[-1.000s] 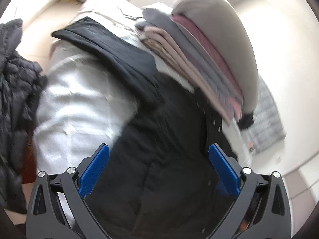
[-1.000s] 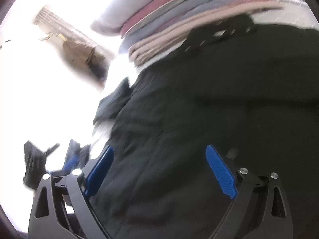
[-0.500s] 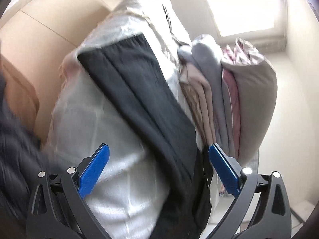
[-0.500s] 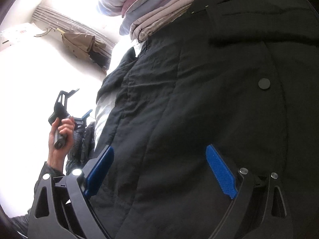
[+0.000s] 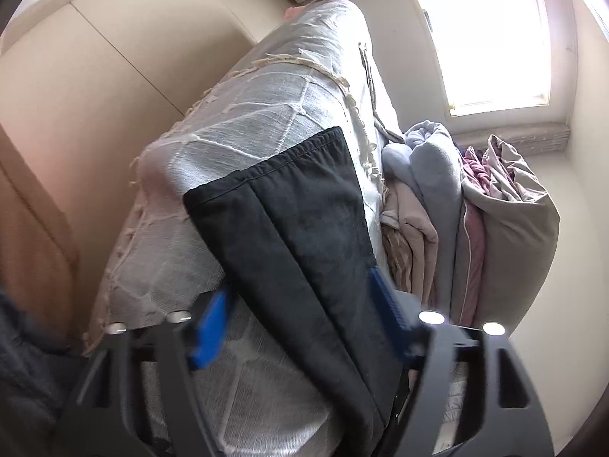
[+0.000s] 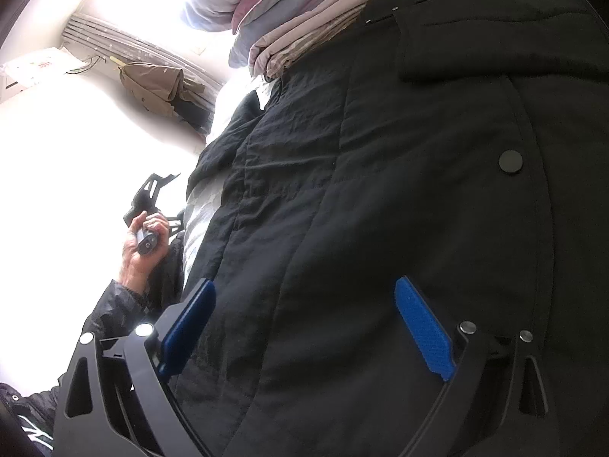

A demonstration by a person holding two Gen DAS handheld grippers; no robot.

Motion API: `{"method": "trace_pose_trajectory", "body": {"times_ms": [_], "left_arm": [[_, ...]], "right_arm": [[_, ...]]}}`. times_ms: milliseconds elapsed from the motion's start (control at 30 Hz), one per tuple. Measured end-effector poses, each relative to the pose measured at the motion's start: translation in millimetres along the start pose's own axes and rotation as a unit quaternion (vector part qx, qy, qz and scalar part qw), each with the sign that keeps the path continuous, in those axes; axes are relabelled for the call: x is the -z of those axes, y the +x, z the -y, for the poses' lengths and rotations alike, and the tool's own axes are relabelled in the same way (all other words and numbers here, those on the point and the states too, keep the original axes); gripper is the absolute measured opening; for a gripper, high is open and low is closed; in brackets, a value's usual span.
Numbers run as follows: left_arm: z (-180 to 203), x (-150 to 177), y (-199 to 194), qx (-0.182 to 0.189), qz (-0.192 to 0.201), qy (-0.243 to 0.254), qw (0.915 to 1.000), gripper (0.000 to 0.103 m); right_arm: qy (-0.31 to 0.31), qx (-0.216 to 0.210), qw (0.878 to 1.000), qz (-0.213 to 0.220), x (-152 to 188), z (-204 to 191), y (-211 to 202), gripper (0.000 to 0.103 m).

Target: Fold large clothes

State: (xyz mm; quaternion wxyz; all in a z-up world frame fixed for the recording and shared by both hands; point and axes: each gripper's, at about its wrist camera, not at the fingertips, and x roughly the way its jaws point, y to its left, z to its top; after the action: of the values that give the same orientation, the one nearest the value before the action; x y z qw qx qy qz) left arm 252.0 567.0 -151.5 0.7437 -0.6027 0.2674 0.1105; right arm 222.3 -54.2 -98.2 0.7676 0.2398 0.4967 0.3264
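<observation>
A large black coat [image 6: 399,198] with a round black button lies spread flat and fills the right wrist view. My right gripper [image 6: 304,327] is open and empty, low over the coat. In the left wrist view a black sleeve or panel [image 5: 304,236] lies across a pale woven bed cover [image 5: 247,122]. My left gripper [image 5: 300,323] is open with its blue fingers on either side of that dark strip, not closed on it. The left gripper also shows in the right wrist view [image 6: 152,194], raised in a hand left of the coat.
A stack of folded blankets in grey, pink and beige [image 5: 475,221] sits beside the coat, also in the right wrist view [image 6: 289,11]. A window [image 5: 491,34] and wall panels [image 5: 76,87] lie beyond. A brown jacket [image 6: 152,83] hangs in the background.
My left gripper has swung up from over the coat and now faces the bed cover and window. My right gripper has steadied over the coat, with little movement in the last half second.
</observation>
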Motion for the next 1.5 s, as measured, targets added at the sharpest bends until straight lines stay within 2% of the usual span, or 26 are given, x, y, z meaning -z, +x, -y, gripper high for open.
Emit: {"method": "trace_pose_trajectory", "body": {"times_ms": [67,100,133,167,233,333,467,600,700,833,967,1067,1200,1267,1300,1333,1367,1433,1467,1500], "left_arm": [[-2,0,4,-0.014,0.004,0.000,0.9999,0.044],[-2,1,4,-0.024,0.008,0.001,0.9997,0.030],[-3,2,3,-0.033,0.016,0.001,0.9993,0.022],[-4,3,1,-0.032,0.024,0.003,0.9992,0.019],[0,4,-4,-0.033,0.039,0.019,0.9985,0.007],[19,9,-16,-0.029,0.073,0.065,0.9948,0.005],[58,22,-37,-0.023,0.112,0.135,0.9842,0.004],[96,39,-58,0.013,0.129,0.181,0.9750,0.004],[135,60,-74,0.048,0.135,0.225,0.9638,0.004],[200,108,-86,0.099,0.125,0.293,0.9426,0.004],[270,185,-87,0.152,0.091,0.376,0.9096,0.004],[311,269,-64,0.182,0.031,0.443,0.8773,0.004],[321,376,-11,0.184,-0.048,0.506,0.8414,0.004],[311,428,27,0.166,-0.094,0.531,0.8253,0.004],[301,461,55,0.142,-0.121,0.554,0.8112,0.004],[291,482,78,0.116,-0.143,0.568,0.8020,0.005],[272,508,109,0.075,-0.177,0.581,0.7910,0.005],[245,533,150,0.000,-0.218,0.593,0.7750,0.009],[232,541,160,-0.027,-0.224,0.598,0.7688,0.010],[228,545,157,-0.024,-0.211,0.606,0.7665,0.012]], "right_arm": [[0.001,-0.001,1.000,0.000,0,0,-1,0.092],[0.001,-0.001,1.000,-0.001,0,1,-1,0.093],[0.001,-0.001,1.000,-0.001,0,0,-1,0.093],[0.000,-0.001,1.000,-0.001,0,0,-1,0.093],[0.000,0.000,1.000,-0.001,0,0,-2,0.094],[0.000,-0.001,1.000,-0.001,1,-1,-2,0.094],[0.004,-0.003,1.000,0.000,1,-1,-2,0.094],[0.014,-0.009,1.000,0.000,1,0,-4,0.094],[0.029,-0.015,0.999,0.001,0,2,-7,0.094],[0.061,-0.028,0.998,0.014,-4,7,-25,0.094],[0.084,-0.042,0.993,0.078,-16,13,-78,0.094],[0.102,-0.058,0.984,0.133,-21,24,-125,0.094],[0.146,-0.071,0.962,0.220,-13,59,-192,0.095],[0.179,-0.075,0.949,0.248,-6,79,-211,0.095],[0.191,-0.076,0.945,0.255,-4,86,-214,0.095],[0.200,-0.078,0.942,0.257,-2,91,-216,0.095],[0.212,-0.087,0.939,0.255,0,97,-215,0.095],[0.219,-0.103,0.938,0.248,0,99,-210,0.095],[0.217,-0.108,0.939,0.244,0,97,-207,0.095],[0.215,-0.111,0.940,0.242,0,94,-205,0.095]]}}
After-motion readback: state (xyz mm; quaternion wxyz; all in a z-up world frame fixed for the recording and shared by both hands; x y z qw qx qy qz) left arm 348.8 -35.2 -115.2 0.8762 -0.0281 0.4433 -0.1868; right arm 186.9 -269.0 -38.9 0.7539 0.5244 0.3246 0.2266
